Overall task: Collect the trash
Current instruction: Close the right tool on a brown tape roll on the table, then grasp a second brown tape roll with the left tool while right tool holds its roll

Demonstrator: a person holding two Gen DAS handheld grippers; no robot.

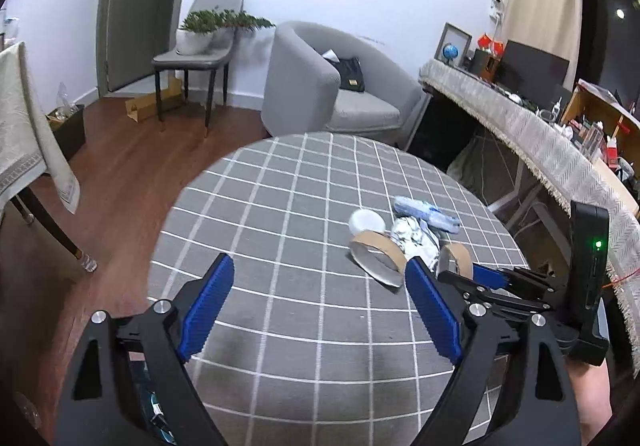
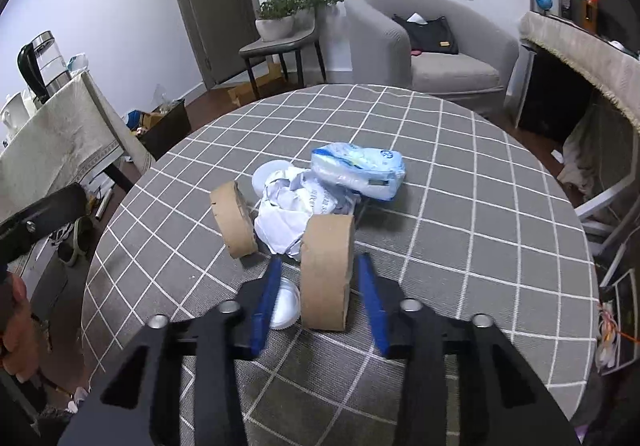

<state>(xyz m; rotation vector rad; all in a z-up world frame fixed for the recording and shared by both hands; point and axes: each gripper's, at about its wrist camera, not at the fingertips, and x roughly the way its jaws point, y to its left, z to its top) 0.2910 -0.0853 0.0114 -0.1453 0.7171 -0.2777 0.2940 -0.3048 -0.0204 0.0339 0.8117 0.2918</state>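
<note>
Checked table (image 2: pixel 460 206): trash sits mid-table. Right tongs (image 2: pixel 320 266) straddle the near roll (image 2: pixel 326 270), pads not yet pressing; centre it, then squeeze gently. Left tongs (image 1: pixel 320 274) gape, empty.

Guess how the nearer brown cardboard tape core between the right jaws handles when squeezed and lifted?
The nearer brown cardboard tape core is hollow, so probably light. Thin walls may flex under a hard squeeze. Standing on its curved rim, it could roll away if nudged.

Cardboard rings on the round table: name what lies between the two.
Crumpled white paper lies between the left cardboard ring and the nearer one, as the right wrist view shows.
</note>
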